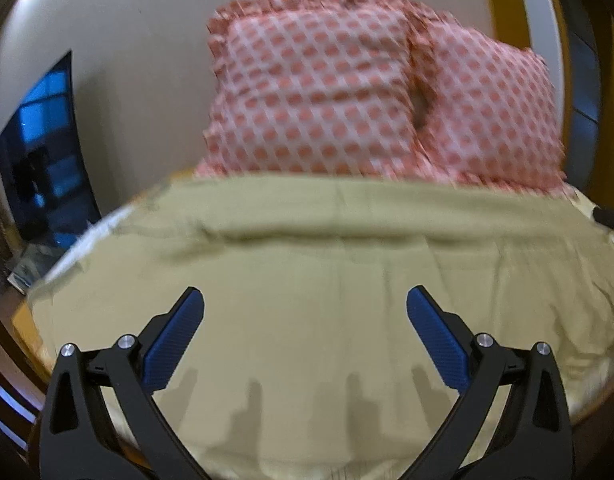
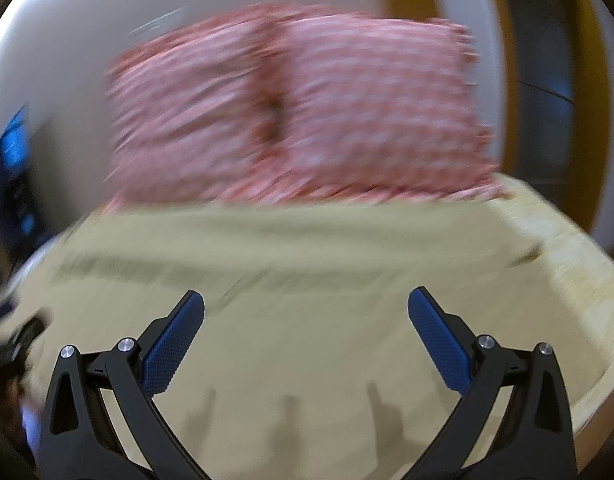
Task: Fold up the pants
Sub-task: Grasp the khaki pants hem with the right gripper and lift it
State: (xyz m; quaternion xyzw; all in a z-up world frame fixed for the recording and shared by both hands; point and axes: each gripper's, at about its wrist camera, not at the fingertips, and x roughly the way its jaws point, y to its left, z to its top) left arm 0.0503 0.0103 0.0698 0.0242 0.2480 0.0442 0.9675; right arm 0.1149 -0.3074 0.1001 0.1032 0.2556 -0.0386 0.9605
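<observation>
Khaki pants (image 1: 307, 264) lie spread flat across a bed, with a horizontal fold ridge near their far edge. They also fill the lower half of the blurred right wrist view (image 2: 307, 280). My left gripper (image 1: 305, 300) is open and empty, a little above the cloth near its front. My right gripper (image 2: 306, 300) is open and empty too, above the pants further right. Finger shadows fall on the fabric below both.
Two pink checked pillows (image 1: 347, 88) stand against the wall behind the pants, also in the right wrist view (image 2: 299, 108). A dark screen (image 1: 43, 152) stands at the left. Pale bedsheet (image 2: 567, 264) shows to the right of the pants. A yellow-framed doorway (image 2: 407, 20) is at the back right.
</observation>
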